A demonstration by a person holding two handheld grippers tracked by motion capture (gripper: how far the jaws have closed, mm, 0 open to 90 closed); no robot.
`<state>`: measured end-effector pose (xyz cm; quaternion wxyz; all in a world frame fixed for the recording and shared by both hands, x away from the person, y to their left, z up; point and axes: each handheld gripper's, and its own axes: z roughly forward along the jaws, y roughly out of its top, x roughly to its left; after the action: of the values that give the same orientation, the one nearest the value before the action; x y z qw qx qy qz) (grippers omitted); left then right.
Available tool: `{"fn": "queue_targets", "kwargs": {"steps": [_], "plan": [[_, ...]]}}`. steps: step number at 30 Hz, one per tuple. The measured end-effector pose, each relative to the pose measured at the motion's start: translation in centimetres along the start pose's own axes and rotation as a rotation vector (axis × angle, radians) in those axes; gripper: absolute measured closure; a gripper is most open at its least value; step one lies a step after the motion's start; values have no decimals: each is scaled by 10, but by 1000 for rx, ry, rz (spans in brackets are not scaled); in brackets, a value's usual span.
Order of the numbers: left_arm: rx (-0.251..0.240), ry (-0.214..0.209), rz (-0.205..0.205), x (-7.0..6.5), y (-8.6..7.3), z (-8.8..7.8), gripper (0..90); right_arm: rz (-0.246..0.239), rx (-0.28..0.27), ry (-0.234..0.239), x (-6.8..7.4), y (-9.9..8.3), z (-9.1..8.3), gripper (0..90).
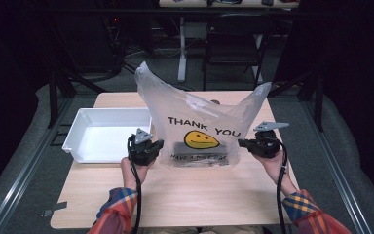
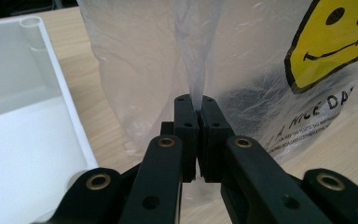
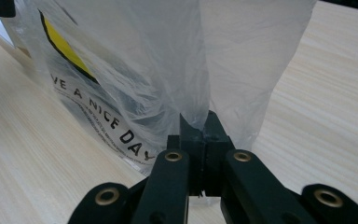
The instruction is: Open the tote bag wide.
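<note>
While hands sit low, tools (image 1: 159, 145) (image 1: 241, 143) pinch bag (image 1: 195, 112).

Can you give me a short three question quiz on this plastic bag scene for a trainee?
1. True or false: the left gripper has its fingers pinched on the plastic bag.
2. What lies on the table to the left of the bag?
A. a white tray
B. a red bowl
C. a stack of books
3. Fill in: the face printed on the bag is ____ in colour.

Key:
1. True
2. A
3. Yellow
</note>
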<state>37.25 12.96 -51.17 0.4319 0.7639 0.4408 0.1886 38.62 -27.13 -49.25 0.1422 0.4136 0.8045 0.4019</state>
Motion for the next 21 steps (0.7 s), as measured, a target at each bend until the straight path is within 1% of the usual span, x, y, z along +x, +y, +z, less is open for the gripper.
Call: {"fn": "queue_targets", "kwargs": {"steps": [1, 2, 3, 4, 5, 6, 7, 8, 10, 11, 12, 13, 14, 15, 16, 17, 18, 19, 20, 21], "plan": [[4, -1, -2, 0, 0, 1, 878, 24, -15, 13, -1, -3, 4, 900], [13, -5, -3, 1, -1, 3, 878, 24, -15, 13, -1, -3, 4, 900], [19, -5, -5, 1, -1, 5, 878, 4, 16, 0, -4, -3, 3, 900], [29, -8, -5, 2, -2, 6, 878, 42, 0, 21, -6, -7, 10, 900], [38, -4, -4, 2, -3, 10, 878, 34, 37, 3, -8, -7, 8, 900], [45, -6, -5, 2, -3, 11, 878, 39, 26, 4, -8, -9, 12, 900], [53, -7, -4, 2, -3, 12, 878, 53, 28, 20, -8, -10, 14, 900], [55, -1, 0, 2, -3, 14, 878, 31, 53, -1, -10, -10, 14, 900], [62, 0, 2, 1, -3, 16, 878, 35, 64, 1, -12, -12, 16, 900], [66, 0, 4, 1, -4, 17, 877, 64, 35, 21, -11, -13, 19, 900], [66, 0, 4, 1, -4, 17, 877, 64, 35, 21, -11, -13, 19, 900], [69, -1, 4, 1, -4, 18, 878, 42, 72, -1, -13, -12, 16, 900], [70, 0, 2, 2, -4, 19, 877, 44, 72, 1, -14, -13, 16, 878], [70, 0, 2, 2, -4, 19, 877, 44, 72, 1, -14, -13, 16, 878], [73, 1, 0, 2, -5, 19, 877, 54, 50, 18, -14, -14, 17, 835], [77, 1, 3, 2, -5, 18, 877, 32, 51, 22, -13, -12, 13, 716], [77, 1, 3, 2, -5, 18, 877, 32, 51, 22, -13, -12, 13, 716], [77, 1, 1, 3, -5, 18, 877, 9, 44, 39, -11, -10, 6, 634], [77, 1, 1, 3, -5, 18, 877, 9, 44, 39, -11, -10, 6, 634], [78, -2, 4, 3, -5, 18, 877, -1, 23, 34, -9, -8, 4, 620]]}}
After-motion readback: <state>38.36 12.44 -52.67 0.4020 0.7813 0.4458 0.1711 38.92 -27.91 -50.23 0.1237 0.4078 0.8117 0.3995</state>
